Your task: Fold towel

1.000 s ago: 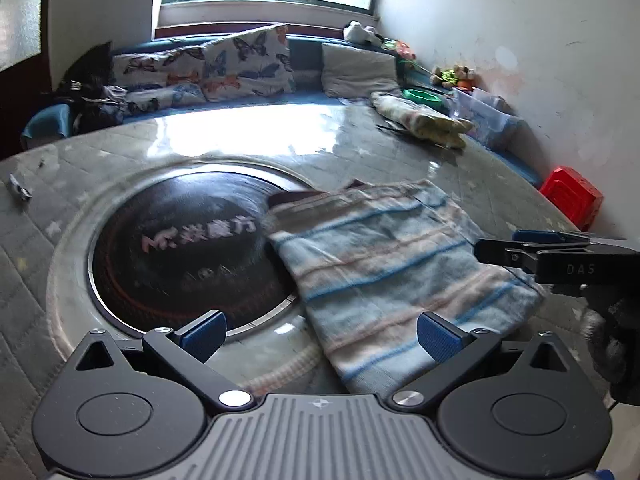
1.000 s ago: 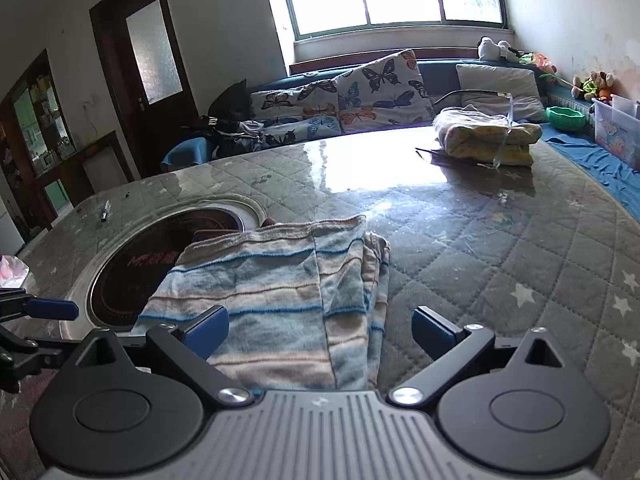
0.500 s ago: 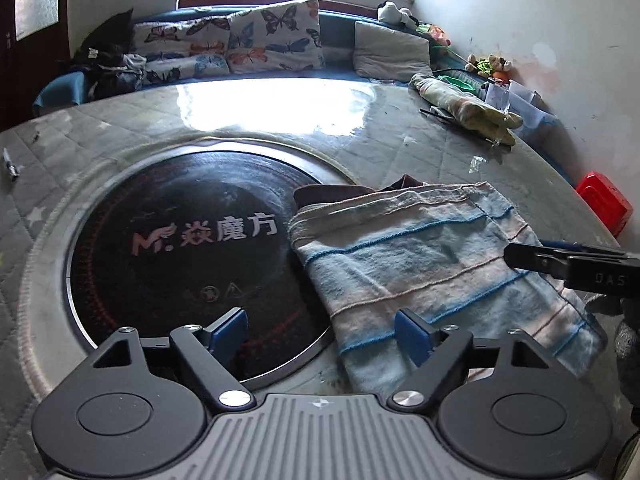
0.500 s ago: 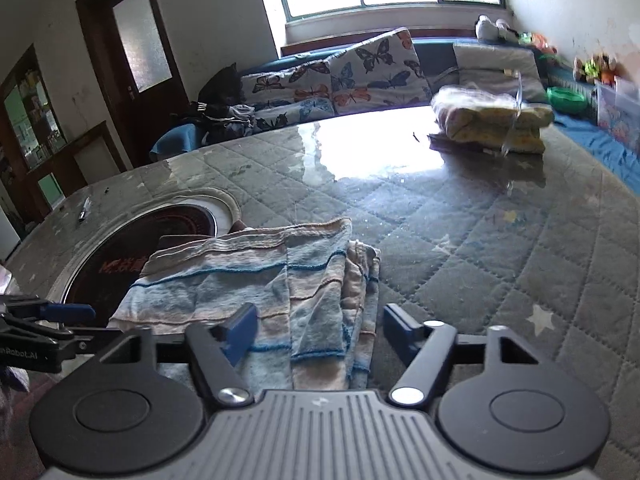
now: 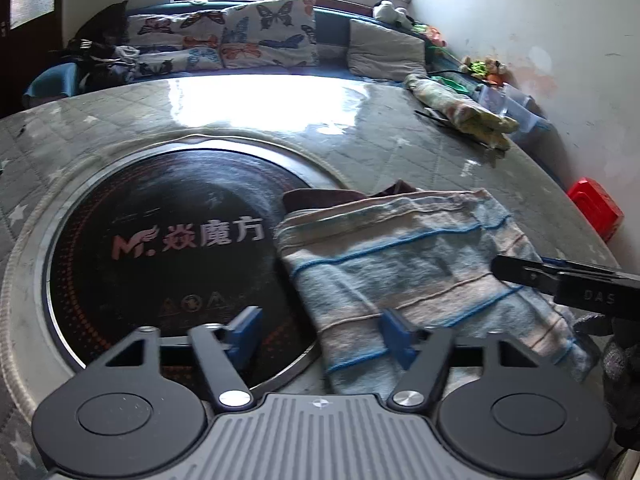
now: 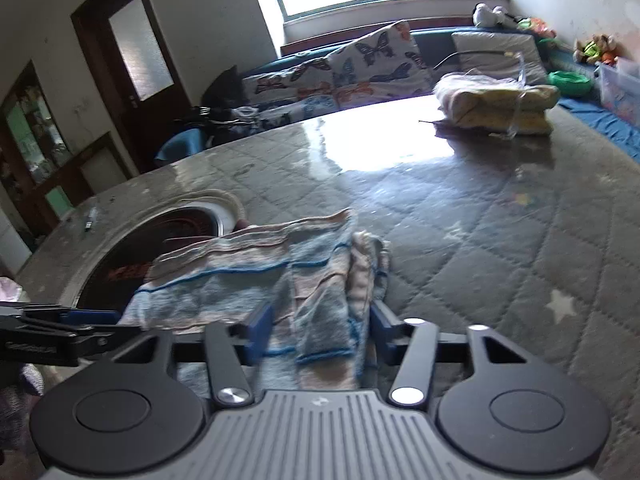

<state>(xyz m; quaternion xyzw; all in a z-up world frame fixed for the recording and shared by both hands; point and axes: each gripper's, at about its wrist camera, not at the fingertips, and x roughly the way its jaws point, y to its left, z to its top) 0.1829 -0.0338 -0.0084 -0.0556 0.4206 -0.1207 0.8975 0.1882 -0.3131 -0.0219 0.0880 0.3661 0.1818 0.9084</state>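
Striped terry towel (image 5: 404,276), folded, soft, limp, light, lies partly over induction hob (image 5: 168,264). Best pinched at near corners. L gripper (image 5: 320,334) & R gripper (image 6: 320,334): jaws apart, empty.

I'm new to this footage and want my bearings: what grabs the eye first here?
The striped towel, already folded over, lies half on the quilted table and half over the round black cooktop set into it. Both grippers, left and right, are open at its near edge.
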